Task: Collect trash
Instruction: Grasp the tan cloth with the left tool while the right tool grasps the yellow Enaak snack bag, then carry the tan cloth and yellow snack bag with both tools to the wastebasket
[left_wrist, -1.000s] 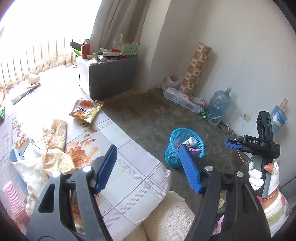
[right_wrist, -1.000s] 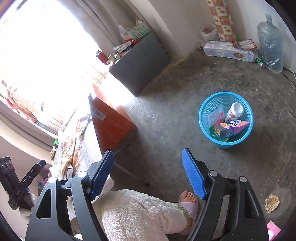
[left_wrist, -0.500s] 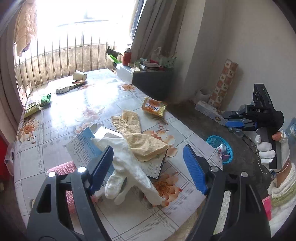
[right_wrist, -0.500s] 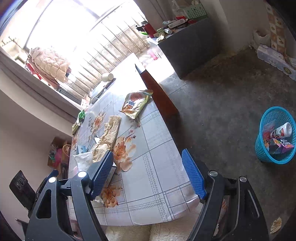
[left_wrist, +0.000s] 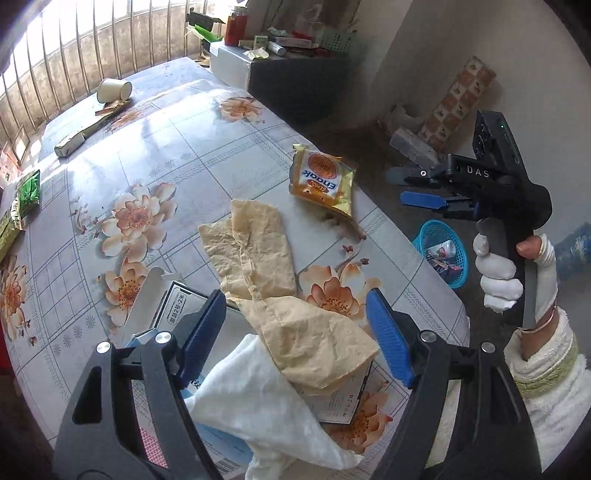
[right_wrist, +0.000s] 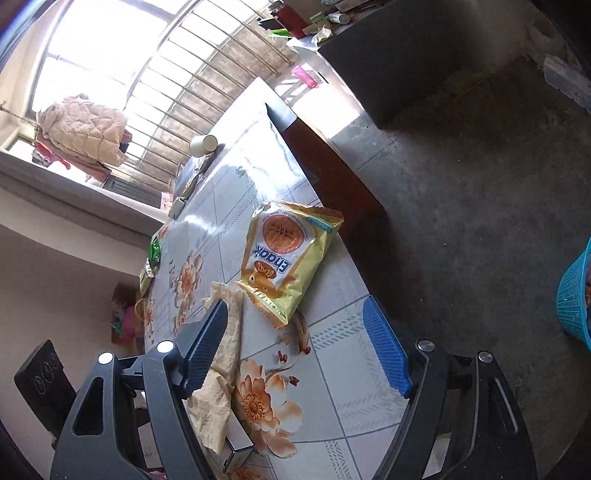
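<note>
we hold the left gripper (left_wrist: 295, 332) wide over the tan paper (left_wrist: 306, 339); our right gripper (right_wrist: 295, 350) gapes wide near the snack bag (right_wrist: 284, 254).

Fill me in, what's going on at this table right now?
A person is clearing trash with two handheld grippers. Both are open and empty: the left gripper hovers over the crumpled brown paper, and the right gripper faces the yellow snack bag. The blue basket on the floor already holds some trash.
</note>
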